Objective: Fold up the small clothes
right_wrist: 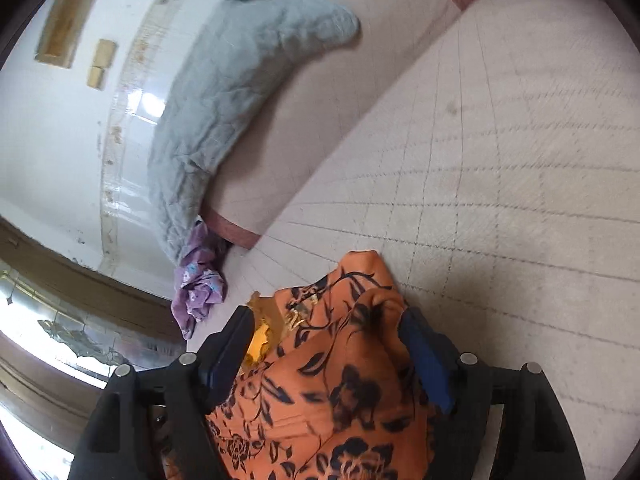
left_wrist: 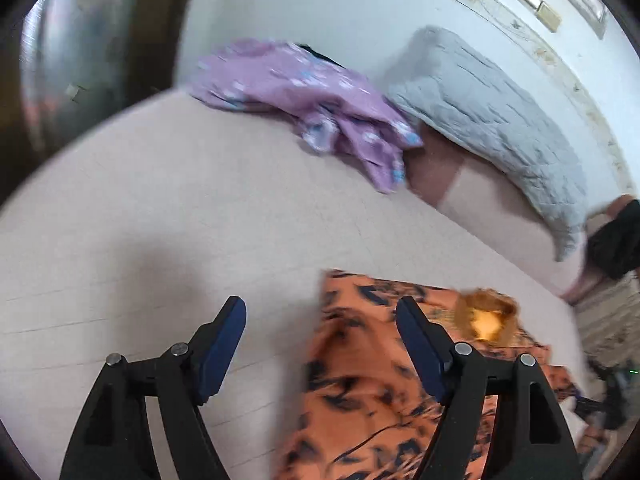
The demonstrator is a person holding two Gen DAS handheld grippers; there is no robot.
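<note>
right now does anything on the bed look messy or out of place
Yes: the purple floral garment lies crumpled in a heap against the grey quilted pillow, unfolded. The orange floral garment is bunched and rumpled between the right gripper fingers, not yet flat.

The orange floral garment (left_wrist: 372,380) runs off the bottom edge, blurred.

Both wrist views close, angled down; share orange garment (left_wrist: 360,380), grey pillow (right_wrist: 224,92).
</note>
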